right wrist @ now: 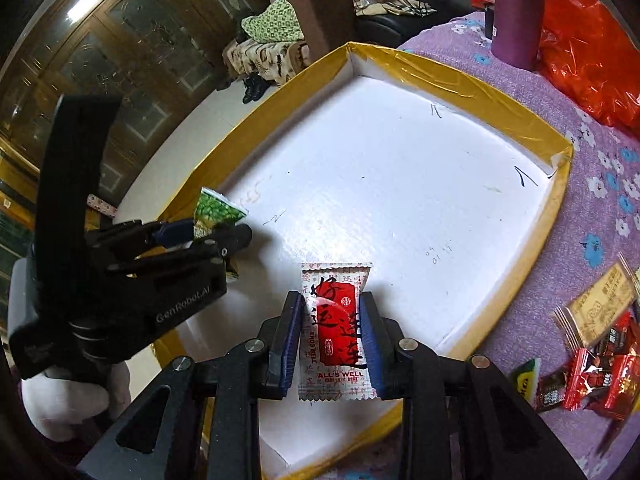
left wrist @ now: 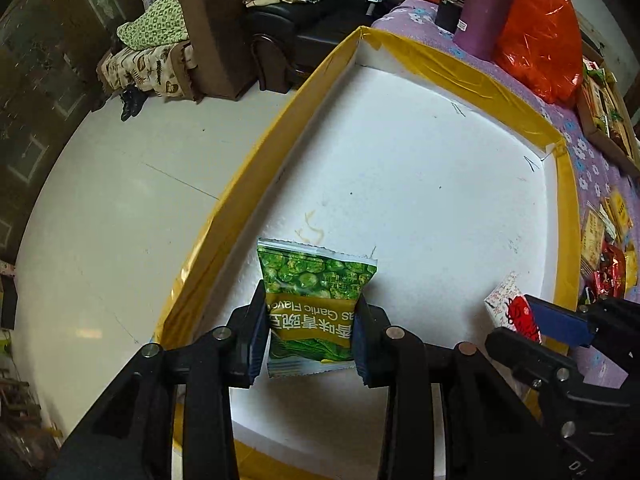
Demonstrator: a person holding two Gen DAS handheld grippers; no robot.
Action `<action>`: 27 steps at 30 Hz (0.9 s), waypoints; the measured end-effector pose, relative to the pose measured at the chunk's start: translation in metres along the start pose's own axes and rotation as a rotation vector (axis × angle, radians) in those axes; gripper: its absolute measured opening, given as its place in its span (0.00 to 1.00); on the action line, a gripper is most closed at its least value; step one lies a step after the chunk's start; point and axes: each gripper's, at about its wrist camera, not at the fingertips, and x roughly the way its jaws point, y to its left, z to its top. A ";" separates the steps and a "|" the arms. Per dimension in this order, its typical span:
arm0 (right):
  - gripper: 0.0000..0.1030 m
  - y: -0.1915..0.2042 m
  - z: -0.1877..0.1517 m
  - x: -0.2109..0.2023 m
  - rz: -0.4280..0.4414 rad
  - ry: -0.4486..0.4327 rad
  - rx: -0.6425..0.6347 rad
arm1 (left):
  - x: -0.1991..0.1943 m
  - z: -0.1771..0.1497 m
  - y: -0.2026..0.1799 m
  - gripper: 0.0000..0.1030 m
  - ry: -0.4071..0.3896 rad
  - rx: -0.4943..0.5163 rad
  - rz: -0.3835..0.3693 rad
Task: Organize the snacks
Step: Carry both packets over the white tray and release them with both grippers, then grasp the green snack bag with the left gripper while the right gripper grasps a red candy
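My left gripper (left wrist: pixel 311 334) is shut on a green garlic-pea packet (left wrist: pixel 316 284) and holds it over the near left part of a white foam tray with a yellow taped rim (left wrist: pixel 448 62). My right gripper (right wrist: pixel 331 334) is shut on a white and red "ALL'S WELL" candy packet (right wrist: pixel 335 332) over the tray's near side (right wrist: pixel 400 184). The left gripper with the green packet (right wrist: pixel 216 212) shows at the left of the right wrist view. The right gripper with the candy packet (left wrist: pixel 514 312) shows at the lower right of the left wrist view.
The tray lies on a purple flowered cloth (right wrist: pixel 600 216). Several loose snack packets (right wrist: pixel 592 368) lie on the cloth to the tray's right. A purple bottle (right wrist: pixel 516 12) and an orange plastic bag (right wrist: pixel 588 48) stand behind the tray. An armchair (left wrist: pixel 200 36) stands on the floor beyond.
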 end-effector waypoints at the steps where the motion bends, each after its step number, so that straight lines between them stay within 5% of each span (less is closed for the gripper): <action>1: 0.30 0.002 0.000 0.000 0.002 0.002 0.007 | 0.000 0.002 0.000 0.33 0.000 0.004 -0.001; 15: 0.31 -0.025 -0.003 -0.036 0.030 -0.048 0.066 | -0.024 0.002 -0.004 0.40 -0.025 -0.029 -0.033; 20: 0.31 -0.095 -0.026 -0.093 0.000 -0.149 0.196 | -0.050 -0.010 -0.018 0.48 -0.074 -0.046 -0.131; 27: 0.32 -0.194 -0.097 -0.132 -0.107 -0.160 0.398 | -0.067 -0.030 -0.114 0.48 -0.076 0.174 -0.271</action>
